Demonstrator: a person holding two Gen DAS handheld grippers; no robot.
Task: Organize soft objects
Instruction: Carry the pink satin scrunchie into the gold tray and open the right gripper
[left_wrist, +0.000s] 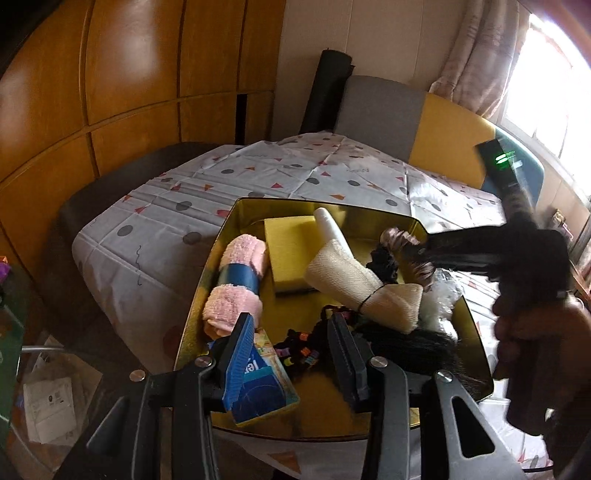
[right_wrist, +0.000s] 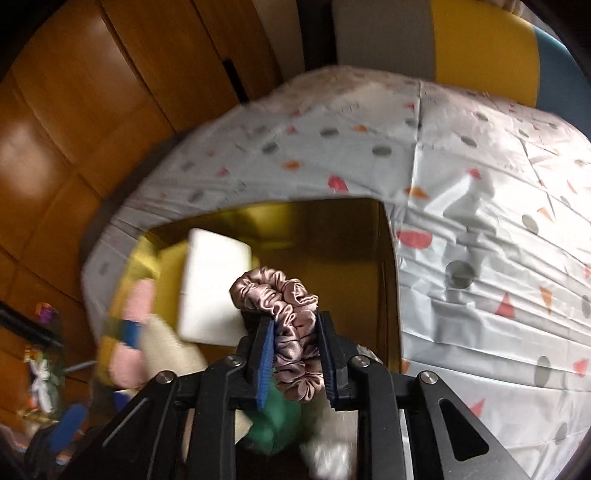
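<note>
Pink satin scrunchie (right_wrist: 286, 332) sits between the blue pads of the right tool (right_wrist: 295, 354), jaws set narrow with both pads against the bunched fabric, so it is gripped and hanging over the gold tin (right_wrist: 332, 229). From the left wrist view that same right tool (left_wrist: 417, 251) reaches in from the right edge, a hand (left_wrist: 543, 350) wrapped round its handle, scrunchie (left_wrist: 402, 240) at its tip just above the tin's far right corner. Left tool (left_wrist: 291, 343) hovers low over the tin's near side, jaws part open, nothing pinched; a blue printed packet (left_wrist: 258, 384) lies just beside its left finger. Inside the tin (left_wrist: 207, 280): a rolled pink towel (left_wrist: 236, 284) with a blue band along the left wall, a yellow sponge (left_wrist: 288, 254) at the back, a cream bandage roll (left_wrist: 354, 284) tied with a dark band across the middle, and dark hair ties (left_wrist: 295, 343) with coloured beads near the front. Tin rests on the bench's spotted cloth (left_wrist: 166, 206).
</note>
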